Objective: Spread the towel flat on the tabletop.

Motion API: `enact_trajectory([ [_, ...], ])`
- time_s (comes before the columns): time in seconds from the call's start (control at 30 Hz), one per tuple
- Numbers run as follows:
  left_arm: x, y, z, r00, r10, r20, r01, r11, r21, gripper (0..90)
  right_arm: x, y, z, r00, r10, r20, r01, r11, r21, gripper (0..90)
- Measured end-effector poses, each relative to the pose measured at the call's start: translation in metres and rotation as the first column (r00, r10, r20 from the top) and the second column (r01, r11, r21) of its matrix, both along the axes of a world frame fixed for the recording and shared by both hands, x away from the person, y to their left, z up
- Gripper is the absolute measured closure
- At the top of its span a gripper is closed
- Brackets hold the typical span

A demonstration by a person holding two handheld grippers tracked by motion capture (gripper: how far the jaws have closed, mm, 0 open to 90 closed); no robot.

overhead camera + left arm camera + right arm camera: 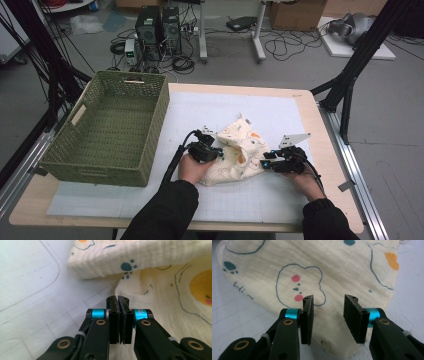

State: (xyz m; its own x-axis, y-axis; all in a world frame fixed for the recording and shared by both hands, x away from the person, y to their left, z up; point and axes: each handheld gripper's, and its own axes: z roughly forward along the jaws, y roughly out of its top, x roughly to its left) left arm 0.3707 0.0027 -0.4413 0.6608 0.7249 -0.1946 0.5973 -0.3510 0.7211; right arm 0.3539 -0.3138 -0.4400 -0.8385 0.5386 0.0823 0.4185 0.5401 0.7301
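— Where's the cloth?

— The cream printed cloth (240,152) lies crumpled on the white mat (280,112), near the middle of the table (320,130), between my two hands. The green woven basket (117,127) stands to its left, nothing in it that I can see.

— Have you got hold of it?

— Not that I can see. My left gripper (119,305) has its jaws pressed together at the cloth's left edge; the pads look bare, though whether a thin fold is pinched at the tips I cannot tell. My right gripper (328,305) is partly open over the near right part of the cloth, pads clear of the fabric.

— So how far along?

— Early, I'd judge. The cloth is neither folded nor lifted, and the basket waits. A proper grip on both sides comes first.
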Motion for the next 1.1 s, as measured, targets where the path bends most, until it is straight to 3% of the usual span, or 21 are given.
enact_trajectory([
  [0.27,-0.013,0.025,0.015,0.9971,0.069,0.033,-0.070,0.9971,0.029,88.3,0.000,-0.001,0.001,1.0000,-0.008,-0.002,0.008,1.000,0.000,60.6],
  [0.57,-0.029,0.062,0.018,0.9897,0.143,0.008,-0.143,0.9884,0.051,88.3,0.004,0.005,-0.001,0.9999,0.000,-0.010,-0.001,1.000,-0.030,66.2],
  [0.73,-0.030,0.062,0.013,0.9899,0.142,-0.006,-0.141,0.9883,0.058,88.3,0.002,0.011,0.001,0.9991,0.033,-0.026,-0.034,0.998,-0.045,85.4],
  [0.93,-0.031,0.064,0.014,0.9900,0.141,-0.005,-0.140,0.9887,0.052,88.3,-0.007,0.009,0.006,0.9966,0.054,-0.063,-0.057,0.997,-0.049,86.8],
  [1.1,-0.032,0.067,0.017,0.9930,0.118,-0.006,-0.118,0.9926,0.029,87.8,-0.020,0.011,0.011,0.9881,0.115,-0.102,-0.120,0.992,-0.047,85.6],
])
